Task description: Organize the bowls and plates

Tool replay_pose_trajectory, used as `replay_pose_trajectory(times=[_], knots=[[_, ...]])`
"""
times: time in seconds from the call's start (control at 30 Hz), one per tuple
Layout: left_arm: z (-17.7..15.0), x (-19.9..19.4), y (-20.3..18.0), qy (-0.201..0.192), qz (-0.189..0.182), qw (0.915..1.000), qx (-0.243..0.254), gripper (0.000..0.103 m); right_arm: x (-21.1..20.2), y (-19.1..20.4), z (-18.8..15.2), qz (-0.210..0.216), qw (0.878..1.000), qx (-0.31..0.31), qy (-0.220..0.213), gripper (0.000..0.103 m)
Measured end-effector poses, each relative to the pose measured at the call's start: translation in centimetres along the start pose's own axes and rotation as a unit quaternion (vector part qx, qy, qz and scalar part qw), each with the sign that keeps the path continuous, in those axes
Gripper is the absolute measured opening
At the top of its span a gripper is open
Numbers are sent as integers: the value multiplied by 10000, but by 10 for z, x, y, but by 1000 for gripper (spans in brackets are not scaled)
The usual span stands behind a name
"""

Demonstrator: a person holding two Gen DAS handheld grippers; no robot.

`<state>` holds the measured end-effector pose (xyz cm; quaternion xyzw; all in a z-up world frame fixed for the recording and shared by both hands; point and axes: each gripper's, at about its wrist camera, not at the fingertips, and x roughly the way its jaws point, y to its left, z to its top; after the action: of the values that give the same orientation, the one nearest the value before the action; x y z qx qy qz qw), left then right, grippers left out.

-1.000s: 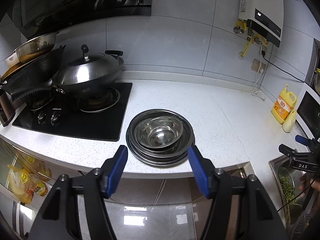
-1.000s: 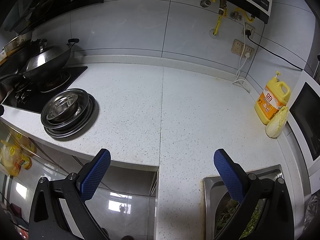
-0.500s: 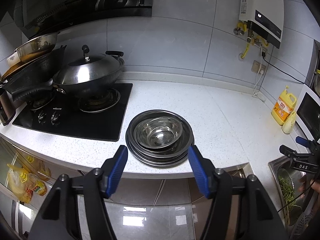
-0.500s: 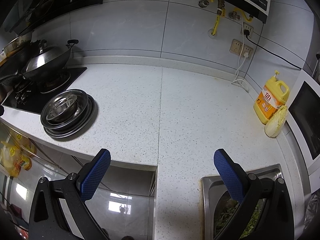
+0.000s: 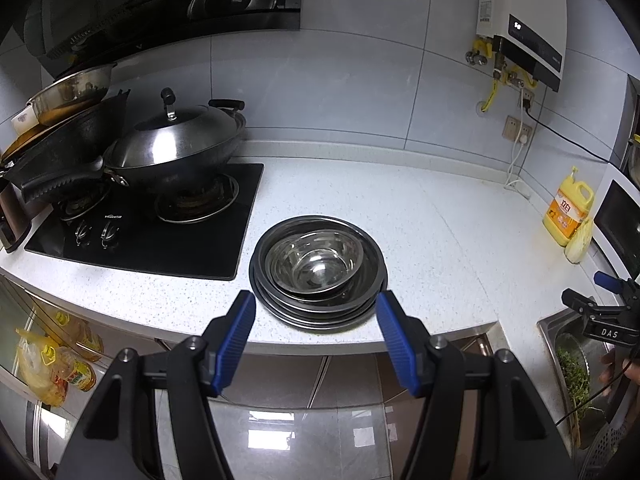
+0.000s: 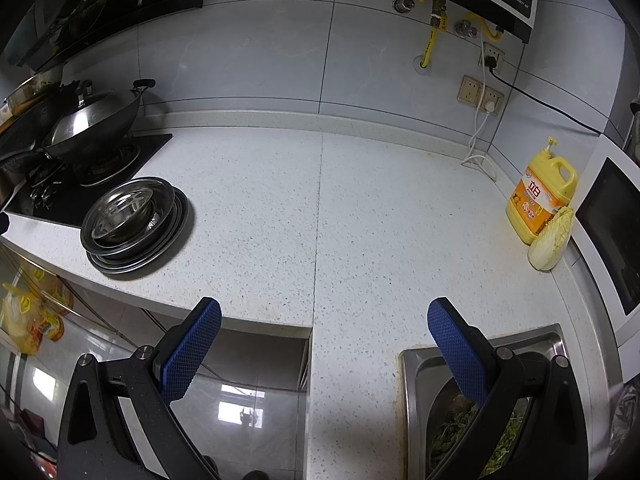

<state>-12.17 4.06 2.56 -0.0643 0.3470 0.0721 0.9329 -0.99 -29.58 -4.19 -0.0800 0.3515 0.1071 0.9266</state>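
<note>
The left gripper [image 5: 316, 312] hangs in front of the worktop [image 5: 440, 240] edge with its blue pads spread wide and nothing between them. Just beyond its fingertips, centred in the gap as seen along the fingers, sits the stack of steel plates and bowls [image 5: 318, 270] (a smaller shiny bowl nested on top of wider, flatter dishes). The pads touch none of it; they stand short of the rim, out over the cabinet fronts below the edge.

The right gripper [image 6: 324, 316] is likewise wide open and empty, pointing down at a bare stretch of the speckled worktop [image 6: 360, 220]. From it, the stack [image 6: 134, 226] lies well off to the left and farther ahead, beside the black hob [image 6: 100, 172] that carries a lidded wok [image 6: 94, 126]. Under its right finger is the corner of a steel sink [image 6: 412, 364] with greens in it. Ahead and to the right, against the wall end of the worktop, stand a yellow detergent bottle [image 6: 538, 200] and a cabbage [image 6: 552, 244], touching each other.
</note>
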Motion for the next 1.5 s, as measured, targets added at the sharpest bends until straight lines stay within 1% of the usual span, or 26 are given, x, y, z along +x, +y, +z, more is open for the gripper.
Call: replay_pose_trajectory(times=[0.47, 0.8, 1.13, 1.23, 1.3, 1.5], knots=[[1, 4, 0, 16, 8, 10000, -6, 61, 1, -2, 0, -26, 10000, 37, 16, 102], [2, 3, 6, -1, 54, 9999, -125, 61, 2, 2, 0, -3, 10000, -2, 32, 102], [5, 2, 10, -17, 183, 9996, -197, 61, 2, 3, 1, 0, 10000, -6, 28, 102], [5, 0, 12, -68, 135, 9996, -240, 61, 2, 5, 1, 7, 10000, -31, 27, 102], [5, -2, 13, -136, 166, 9995, -233, 61, 2, 5, 1, 11, 10000, -40, 20, 102], [6, -4, 13, -177, 124, 9996, -198, 61, 2, 6, 3, 17, 10000, -69, 17, 102]])
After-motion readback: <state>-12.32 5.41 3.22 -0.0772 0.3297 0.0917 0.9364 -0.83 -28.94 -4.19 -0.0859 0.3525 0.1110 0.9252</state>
